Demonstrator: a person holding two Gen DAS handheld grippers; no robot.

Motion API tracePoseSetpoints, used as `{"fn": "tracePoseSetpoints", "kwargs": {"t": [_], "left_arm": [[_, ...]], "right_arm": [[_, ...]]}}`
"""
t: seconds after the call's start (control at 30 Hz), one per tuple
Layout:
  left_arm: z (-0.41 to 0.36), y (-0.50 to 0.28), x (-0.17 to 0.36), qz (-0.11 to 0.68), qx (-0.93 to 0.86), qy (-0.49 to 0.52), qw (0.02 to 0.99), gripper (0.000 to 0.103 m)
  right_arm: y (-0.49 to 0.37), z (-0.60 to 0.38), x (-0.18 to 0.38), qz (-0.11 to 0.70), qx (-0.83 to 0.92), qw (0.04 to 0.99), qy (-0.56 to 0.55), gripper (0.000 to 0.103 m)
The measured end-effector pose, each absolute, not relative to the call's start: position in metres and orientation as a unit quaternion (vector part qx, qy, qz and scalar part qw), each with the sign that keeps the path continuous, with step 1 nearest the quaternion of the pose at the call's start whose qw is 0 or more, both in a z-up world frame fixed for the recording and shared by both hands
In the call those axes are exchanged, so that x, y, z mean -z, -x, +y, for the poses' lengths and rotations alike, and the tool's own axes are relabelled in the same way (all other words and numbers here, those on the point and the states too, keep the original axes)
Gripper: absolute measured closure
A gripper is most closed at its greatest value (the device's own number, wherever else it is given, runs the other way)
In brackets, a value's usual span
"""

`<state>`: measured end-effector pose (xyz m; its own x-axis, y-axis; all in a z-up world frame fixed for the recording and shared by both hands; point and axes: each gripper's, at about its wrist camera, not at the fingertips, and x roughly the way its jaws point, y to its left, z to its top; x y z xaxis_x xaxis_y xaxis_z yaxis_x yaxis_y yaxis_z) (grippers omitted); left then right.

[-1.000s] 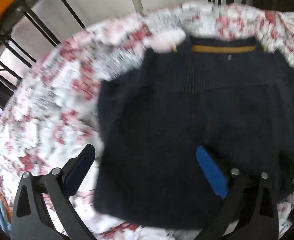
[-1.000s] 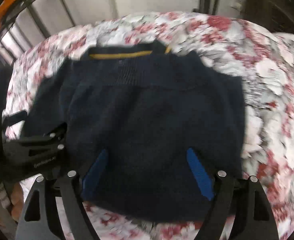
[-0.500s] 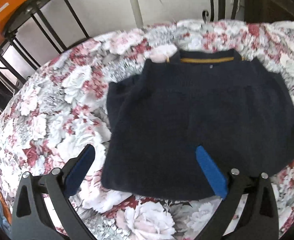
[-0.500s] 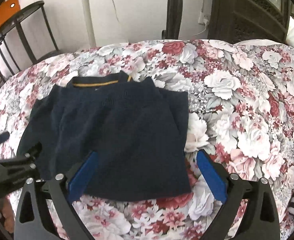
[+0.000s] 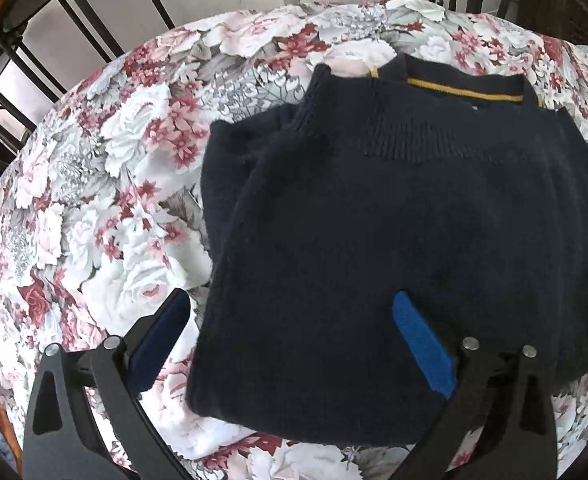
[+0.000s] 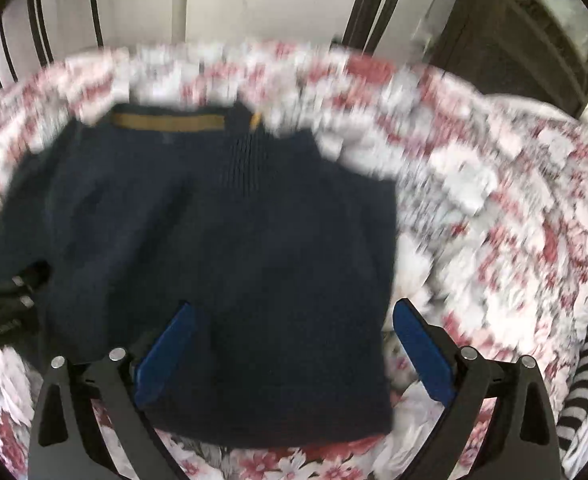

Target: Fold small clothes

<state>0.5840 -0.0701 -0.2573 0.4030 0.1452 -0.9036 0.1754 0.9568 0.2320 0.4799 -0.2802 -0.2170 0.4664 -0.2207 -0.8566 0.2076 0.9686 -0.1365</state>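
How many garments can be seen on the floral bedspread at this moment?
2. A navy sweater with a mustard collar stripe lies partly folded mid-bedspread. A black-and-white striped garment sits at the right edge in the right wrist view. Others may lie out of view.

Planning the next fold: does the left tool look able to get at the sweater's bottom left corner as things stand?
Probably yes. The left tool is open over the navy sweater, its fingers straddling the left edge above that corner, with only the floral bedspread alongside and nothing in the way.
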Motion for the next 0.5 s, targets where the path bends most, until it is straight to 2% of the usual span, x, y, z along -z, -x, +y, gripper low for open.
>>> {"fn": "tracePoseSetpoints", "kwargs": {"t": [0.17,0.33,0.5], "left_arm": [[-0.071,-0.585,0.239,0.522,0.008,-0.145,0.841,0.004],[-0.074,-0.588,0.249,0.533,0.000,-0.171,0.829,0.004],[-0.073,-0.593,0.254,0.537,0.008,-0.165,0.827,0.004]], "right_arm": [[-0.475,-0.275,0.208,0.477,0.069,0.875,-0.043,0.004],[-0.486,-0.265,0.254,0.556,0.059,0.828,-0.037,0.003],[-0.491,-0.257,0.221,0.495,0.060,0.866,-0.026,0.004]]}}
